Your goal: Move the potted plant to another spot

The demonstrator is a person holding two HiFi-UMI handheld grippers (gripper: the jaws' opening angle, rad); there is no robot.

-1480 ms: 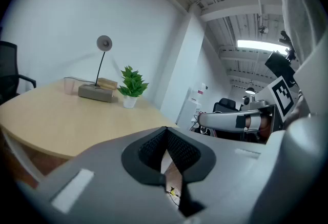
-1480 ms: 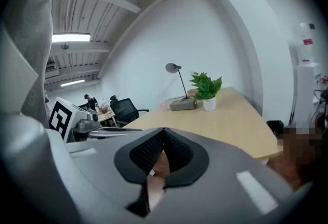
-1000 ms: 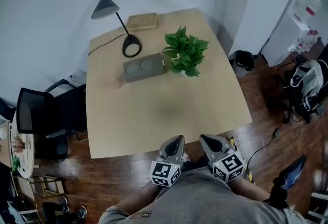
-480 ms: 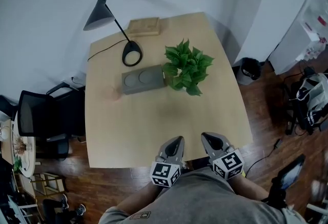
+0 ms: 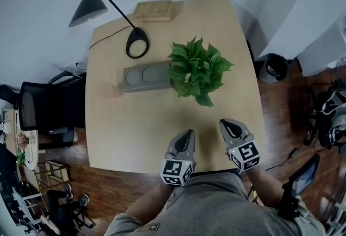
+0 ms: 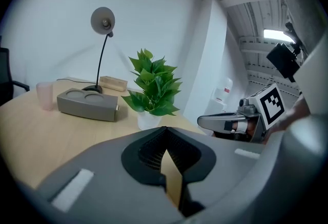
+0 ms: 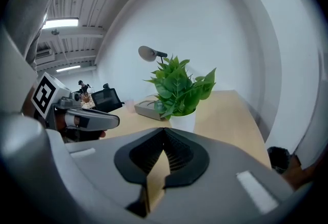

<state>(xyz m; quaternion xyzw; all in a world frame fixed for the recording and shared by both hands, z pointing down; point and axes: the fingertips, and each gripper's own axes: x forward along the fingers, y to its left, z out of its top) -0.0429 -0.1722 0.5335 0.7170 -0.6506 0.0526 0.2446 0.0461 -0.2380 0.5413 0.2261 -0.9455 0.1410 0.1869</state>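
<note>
Both claws are now over the near edge of the worktop; a second ago they hung short of it, above the floor. Left claw is shut, nothing in it. Right claw is shut too and empty, a bit further in than the left. Layout on the worktop is unchanged.

Bare worktop between the claw tips and the potted plant. Plant sits about mid-depth, right of centre, white pot upright, untouched. Its leaves overlap the right end of the grey block with two round recesses. The pot is just beside that end; can't tell if touching. Pink cup is off the block's left end, near the left edge.

Open room: near-left area, the strip right of the plant out to the right edge, the far-right corner. At the back, the lamp base is behind the grey block and a wooden block sits at the far edge. Chair is off the left edge; bin is on the floor to the right.
</note>
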